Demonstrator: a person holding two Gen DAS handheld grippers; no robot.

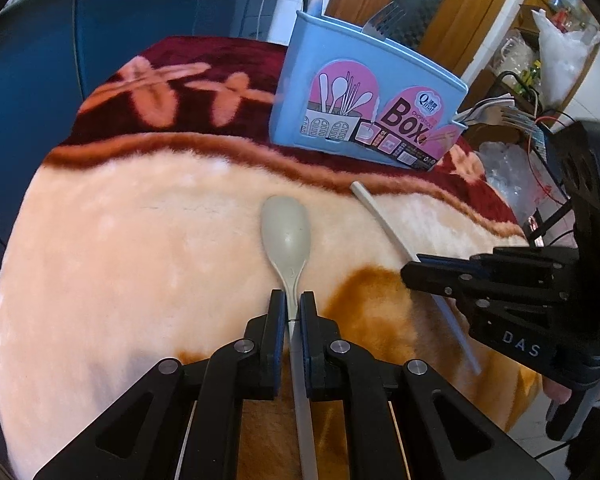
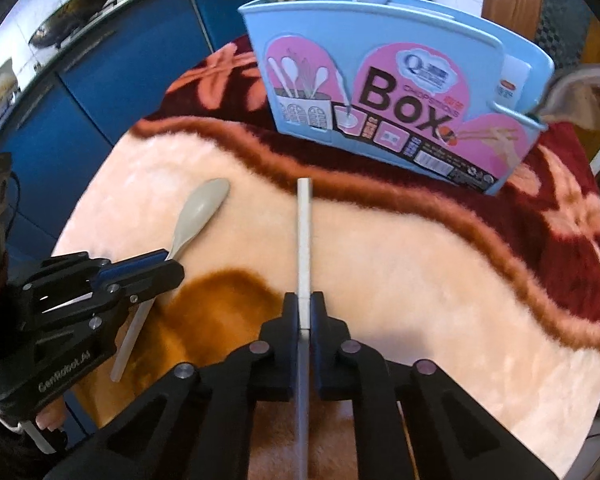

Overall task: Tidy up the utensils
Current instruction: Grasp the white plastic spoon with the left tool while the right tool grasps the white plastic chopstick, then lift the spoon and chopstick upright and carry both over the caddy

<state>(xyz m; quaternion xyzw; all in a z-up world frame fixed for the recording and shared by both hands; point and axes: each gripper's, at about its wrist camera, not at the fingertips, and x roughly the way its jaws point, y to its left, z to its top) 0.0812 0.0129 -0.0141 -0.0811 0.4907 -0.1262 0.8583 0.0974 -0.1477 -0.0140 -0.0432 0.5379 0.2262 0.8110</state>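
**Utensils on blanket-covered surface: two items gripped, holder at rear**

- Left gripper: jaws closed on the handle of a grey-beige plastic spoon; the bowl is seen just above frame centre in the left wrist view, lying on the blanket.
- Right gripper: jaws closed on a white chopstick, which runs straight up the middle of the right wrist frame; its far end is seen at the blanket's dark red border.
- Utensil holder: light blue plastic, pink label printed "Box", standing in the upper centre of both views on the dark red part of the blanket. Forks are seen projecting from its right-hand end, one more fork from its top edge. Chopsticks are seen in its top left corner in the right wrist view.
- Blanket: plush, peach with dark red floral border and an orange-brown patch at lower centre.
- Blue cabinets: upper left, behind the blanket.
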